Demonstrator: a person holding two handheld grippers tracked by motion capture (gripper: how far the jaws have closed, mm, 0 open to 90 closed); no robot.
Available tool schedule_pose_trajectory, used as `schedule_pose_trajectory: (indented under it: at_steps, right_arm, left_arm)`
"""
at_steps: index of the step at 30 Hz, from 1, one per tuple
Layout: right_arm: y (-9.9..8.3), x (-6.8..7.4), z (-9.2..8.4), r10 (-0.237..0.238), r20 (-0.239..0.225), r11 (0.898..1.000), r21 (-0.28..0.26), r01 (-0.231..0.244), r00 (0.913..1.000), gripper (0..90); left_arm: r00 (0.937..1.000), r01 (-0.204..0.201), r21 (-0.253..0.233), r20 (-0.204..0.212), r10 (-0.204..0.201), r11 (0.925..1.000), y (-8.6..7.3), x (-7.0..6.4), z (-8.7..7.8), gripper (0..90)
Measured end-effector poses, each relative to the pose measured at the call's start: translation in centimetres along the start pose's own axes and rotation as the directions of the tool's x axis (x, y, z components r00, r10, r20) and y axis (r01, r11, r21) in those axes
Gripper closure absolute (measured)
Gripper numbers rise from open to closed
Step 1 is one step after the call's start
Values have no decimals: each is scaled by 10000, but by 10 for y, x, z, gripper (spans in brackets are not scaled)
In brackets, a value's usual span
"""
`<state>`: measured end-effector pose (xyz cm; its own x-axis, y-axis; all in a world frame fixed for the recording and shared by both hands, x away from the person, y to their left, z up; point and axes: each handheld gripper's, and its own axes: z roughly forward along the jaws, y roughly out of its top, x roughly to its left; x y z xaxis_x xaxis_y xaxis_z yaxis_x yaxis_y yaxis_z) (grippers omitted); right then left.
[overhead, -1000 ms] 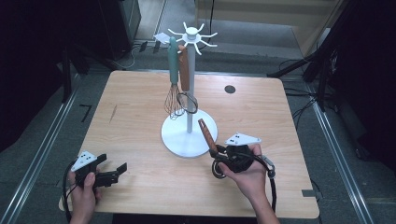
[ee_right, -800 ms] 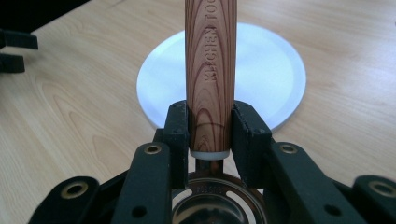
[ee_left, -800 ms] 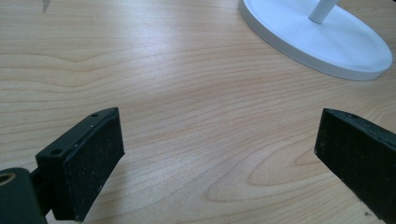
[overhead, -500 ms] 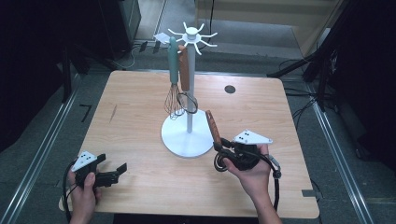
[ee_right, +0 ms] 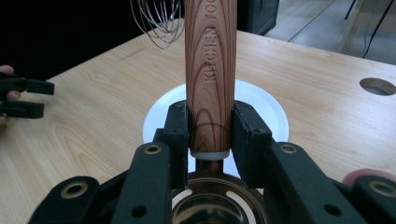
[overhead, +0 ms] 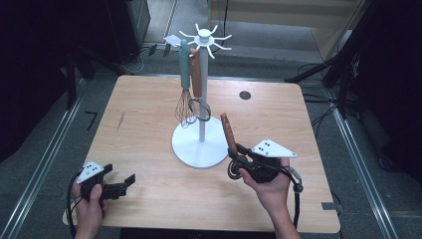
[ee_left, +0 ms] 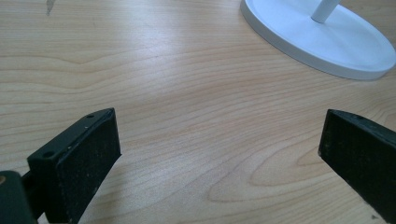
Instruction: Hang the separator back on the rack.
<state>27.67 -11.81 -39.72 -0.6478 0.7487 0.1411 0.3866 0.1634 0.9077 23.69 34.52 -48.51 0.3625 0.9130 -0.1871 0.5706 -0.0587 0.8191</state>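
Beside the round white stand (overhead: 199,149), the right tool (ee_right: 210,135) clamps a wood-grained handle (ee_right: 210,70)

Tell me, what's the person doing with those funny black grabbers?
The person holds a grabber in each hand. The right gripper is clamped on a wooden-handled kitchen tool, its handle pointing up beside the white stand. A whisk and another utensil hang on the stand. The left gripper rests open near the table's front corner, holding nothing.
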Motion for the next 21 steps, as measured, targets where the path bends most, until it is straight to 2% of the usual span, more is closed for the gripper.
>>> schedule_pose_trajectory:
  at_steps: [4, 8, 12, 17, 21]
  right_arm:
    - [4, 3, -3, -45, -105, 9993, -361, 41, 9999, 710]
    - [10, 8, -5, -56, 40, 9977, -673, 58, 10000, 710]
    - [18, 11, -9, -11, -102, 9950, -1000, 1, 9999, 710]
    - [25, 15, -9, -308, -151, 9898, -1393, 284, 9994, 710]
    - [33, 16, -8, -222, -162, 9870, -1596, 193, 9996, 710]
  left_arm:
    - [10000, 49, -15, -9, -49, 10000, 0, 0, 0, 0]
    - [9999, 116, -28, -17, -116, 9999, 0, 1, 0, 0]
    - [10000, 56, -37, -81, -56, 10000, 0, 0, 0, 0]
    - [9999, 30, -77, -140, -31, 10000, 0, 0, -1, 0]
    - [9995, 88, -95, -290, -91, 9999, 0, 0, 0, 0]
